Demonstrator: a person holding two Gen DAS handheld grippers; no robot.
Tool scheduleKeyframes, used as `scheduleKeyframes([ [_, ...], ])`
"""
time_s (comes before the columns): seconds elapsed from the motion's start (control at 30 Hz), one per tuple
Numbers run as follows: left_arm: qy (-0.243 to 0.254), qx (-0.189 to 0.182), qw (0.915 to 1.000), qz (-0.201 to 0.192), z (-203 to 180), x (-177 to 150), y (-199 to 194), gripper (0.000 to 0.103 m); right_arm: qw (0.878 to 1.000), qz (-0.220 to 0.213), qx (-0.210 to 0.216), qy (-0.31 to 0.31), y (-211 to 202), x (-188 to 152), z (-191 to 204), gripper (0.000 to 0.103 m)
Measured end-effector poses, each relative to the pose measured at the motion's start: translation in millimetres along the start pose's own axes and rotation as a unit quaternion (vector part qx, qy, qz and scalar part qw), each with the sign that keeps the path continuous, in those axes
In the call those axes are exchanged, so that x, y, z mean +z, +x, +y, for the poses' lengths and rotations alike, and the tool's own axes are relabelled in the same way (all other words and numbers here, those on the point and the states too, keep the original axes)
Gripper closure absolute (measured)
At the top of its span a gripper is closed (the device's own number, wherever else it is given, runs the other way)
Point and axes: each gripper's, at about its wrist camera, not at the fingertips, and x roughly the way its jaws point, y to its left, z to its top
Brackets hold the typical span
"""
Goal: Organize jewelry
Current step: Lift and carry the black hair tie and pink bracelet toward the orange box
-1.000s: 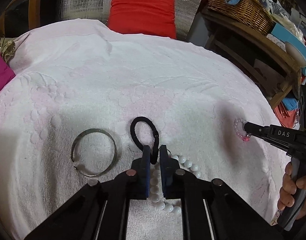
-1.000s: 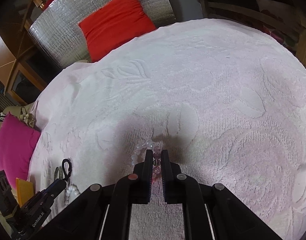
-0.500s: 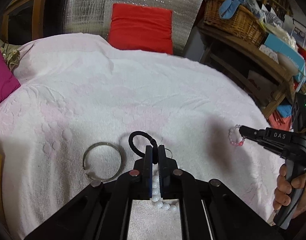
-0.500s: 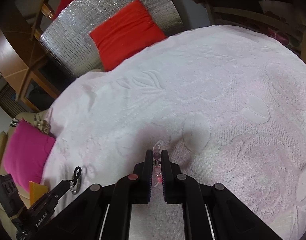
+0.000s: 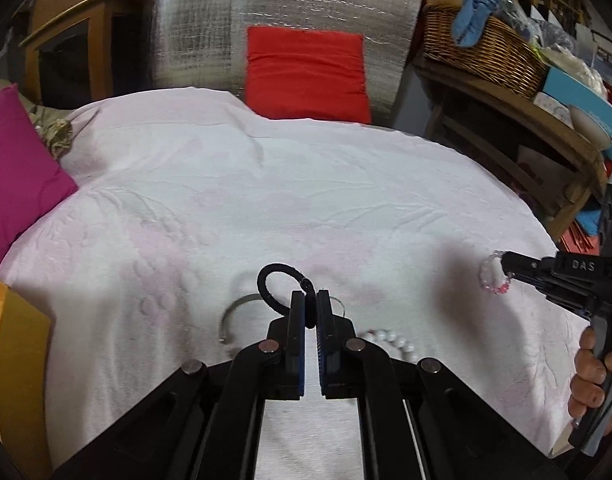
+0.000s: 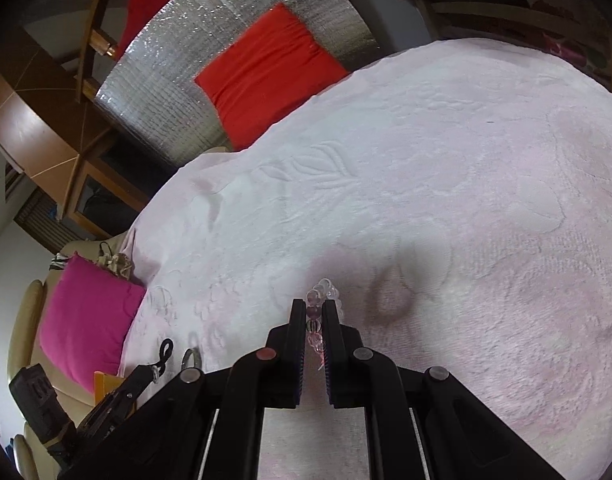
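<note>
1. Since the earlier frame the left gripper [image 5: 310, 312] had risen with the black elastic hair loop [image 5: 280, 286], and the thin silver metal bangle [image 5: 242, 312] had slipped from clear view at its left to lie partly behind the fingers.
2. Its fingers [image 5: 297, 320] were pressed nearly together, pinching the loop at its right end, the rest curling out past the fingertips, clear of the pale pink embossed bedspread [image 5: 266, 184].
3. The white pearl bead strand [image 5: 390, 340] lay on the bedspread just right of those fingers.
4. The right gripper [image 6: 315, 312] pinched the clear-and-pink beaded bracelet [image 6: 320, 300] between its closed fingers, beads showing in the gap and beyond the tips, off the bedspread.
</note>
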Motion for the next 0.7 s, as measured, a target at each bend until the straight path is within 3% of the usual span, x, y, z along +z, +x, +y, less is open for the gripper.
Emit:
scheduleKeyframes([
  [0.13,-0.004,0.03,0.9995,-0.005,11.4,-0.4,-1.8,0.098,1.0,0.005,0.004,-0.007,4.9,-4.3,8.5,0.094],
  [0.7,-0.002,0.084,0.9961,-0.028,29.1,-6.0,-24.6,0.098,0.997,0.03,0.025,-0.06,25.1,-31.4,55.4,0.094],
])
